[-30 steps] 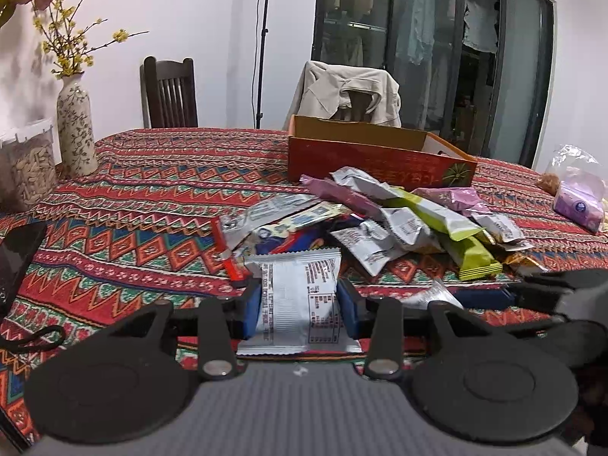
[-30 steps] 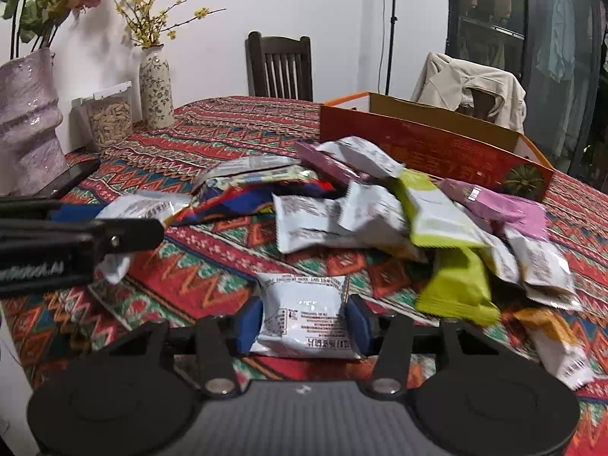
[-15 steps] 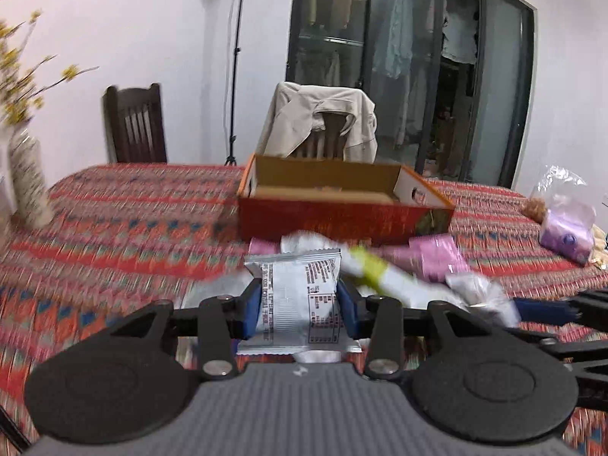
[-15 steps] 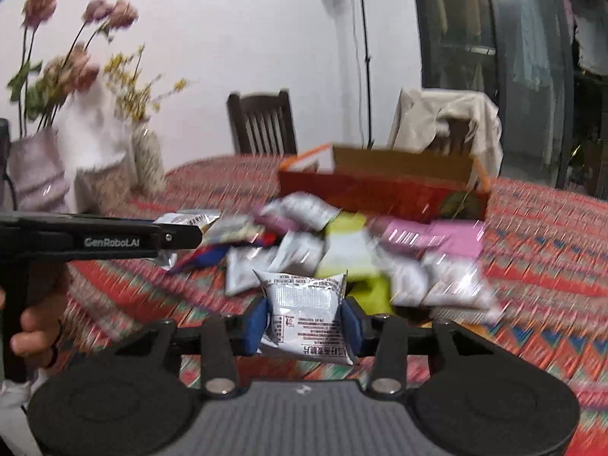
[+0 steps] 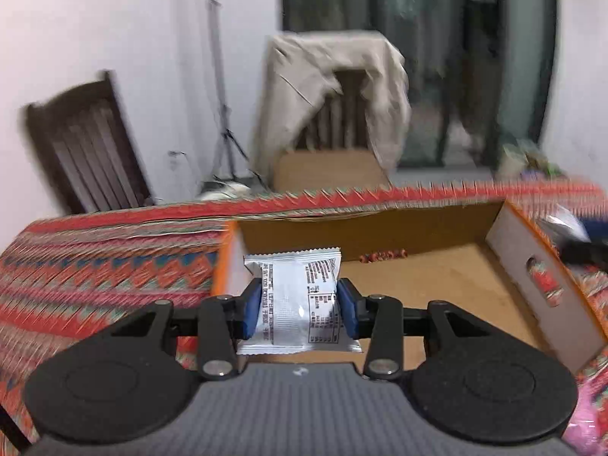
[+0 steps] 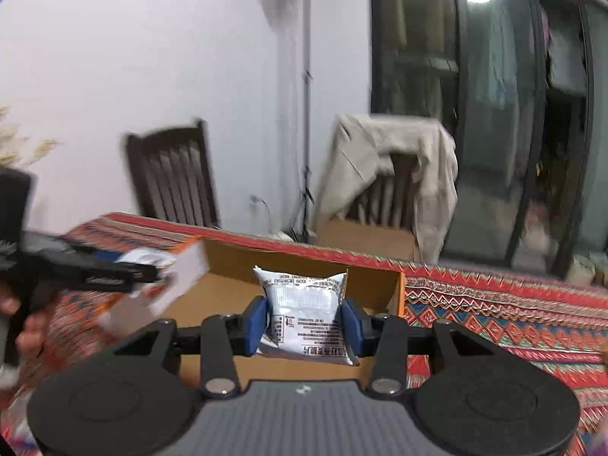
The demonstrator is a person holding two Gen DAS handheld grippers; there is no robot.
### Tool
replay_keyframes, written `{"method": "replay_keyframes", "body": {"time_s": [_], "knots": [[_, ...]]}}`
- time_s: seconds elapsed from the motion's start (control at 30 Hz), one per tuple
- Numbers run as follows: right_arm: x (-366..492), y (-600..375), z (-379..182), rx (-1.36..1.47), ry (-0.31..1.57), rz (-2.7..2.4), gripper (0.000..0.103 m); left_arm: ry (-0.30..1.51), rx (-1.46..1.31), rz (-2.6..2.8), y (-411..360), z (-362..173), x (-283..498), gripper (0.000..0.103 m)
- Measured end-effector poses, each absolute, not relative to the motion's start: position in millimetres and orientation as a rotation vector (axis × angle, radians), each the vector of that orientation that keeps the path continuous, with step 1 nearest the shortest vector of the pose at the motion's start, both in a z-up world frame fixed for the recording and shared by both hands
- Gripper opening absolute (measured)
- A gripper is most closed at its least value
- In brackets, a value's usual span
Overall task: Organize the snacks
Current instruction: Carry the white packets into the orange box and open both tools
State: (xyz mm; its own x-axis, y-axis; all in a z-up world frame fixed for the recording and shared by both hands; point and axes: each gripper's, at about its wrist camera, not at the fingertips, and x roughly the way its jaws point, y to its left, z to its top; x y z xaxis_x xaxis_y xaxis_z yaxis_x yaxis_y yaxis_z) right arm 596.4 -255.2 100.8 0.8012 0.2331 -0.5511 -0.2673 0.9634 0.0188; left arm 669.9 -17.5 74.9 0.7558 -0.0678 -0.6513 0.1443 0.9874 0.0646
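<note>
Patterned red cloth (image 5: 95, 277) covers a table, with two chairs and dark glass doors behind it across the upper frames. At centre of both views sits an open cardboard box (image 5: 437, 281), orange-rimmed, its floor bare in what shows. Low in the left view, the left gripper (image 5: 300, 307) is clamped on a white packet (image 5: 294, 296), held over the box's near left corner. Low in the right view, the right gripper (image 6: 304, 321) squeezes a second white packet (image 6: 306, 313) between its blue pads (image 6: 256, 319), held above the box's right half. At the left edge of the right view, the other gripper and a hand (image 6: 22, 326) appear blurred. Judging by this, the step is carrying snacks to the box; next, each gripper likely needs to lower inside the walls and spread its fingers, placing the packets apart.
</note>
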Motion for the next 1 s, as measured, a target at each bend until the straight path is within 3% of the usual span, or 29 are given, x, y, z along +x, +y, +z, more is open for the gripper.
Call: {"method": "replay_keyframes", "body": {"time_s": [0.13,0.17,0.27,0.4,0.5,0.73,0.93,1.0], "knots": [[697.7,-247.6,61.2,-0.097,0.754,0.144,0.043,0.807,0.144,-0.029,-21.6,46.9,717.0,0.045],[709.6,-242.9,52.7,-0.119,0.780,0.132,0.044,0.815,0.164,-0.019,-23.7,42.6,721.6,0.057],[733.5,-231.5,29.9,-0.207,0.837,0.103,0.058,0.817,0.142,-0.054,-21.4,39.5,723.3,0.077],[731.1,-217.7,24.2,-0.274,0.816,0.096,0.074,0.790,0.151,-0.066,-23.6,44.1,716.7,0.083],[726.2,-217.0,29.2,-0.260,0.808,0.084,0.075,0.770,0.122,-0.069,-17.6,56.6,707.2,0.085],[678.0,-236.0,98.6,-0.146,0.727,0.139,0.076,0.690,0.139,-0.131,-11.0,122.1,646.0,0.094],[589.2,-245.3,166.7,-0.167,0.626,0.180,0.083,0.566,0.096,-0.199,7.2,184.7,542.1,0.101],[549.4,-250.6,185.0,-0.155,0.574,0.191,0.091,0.485,0.085,-0.205,16.5,198.5,490.9,0.103]]}}
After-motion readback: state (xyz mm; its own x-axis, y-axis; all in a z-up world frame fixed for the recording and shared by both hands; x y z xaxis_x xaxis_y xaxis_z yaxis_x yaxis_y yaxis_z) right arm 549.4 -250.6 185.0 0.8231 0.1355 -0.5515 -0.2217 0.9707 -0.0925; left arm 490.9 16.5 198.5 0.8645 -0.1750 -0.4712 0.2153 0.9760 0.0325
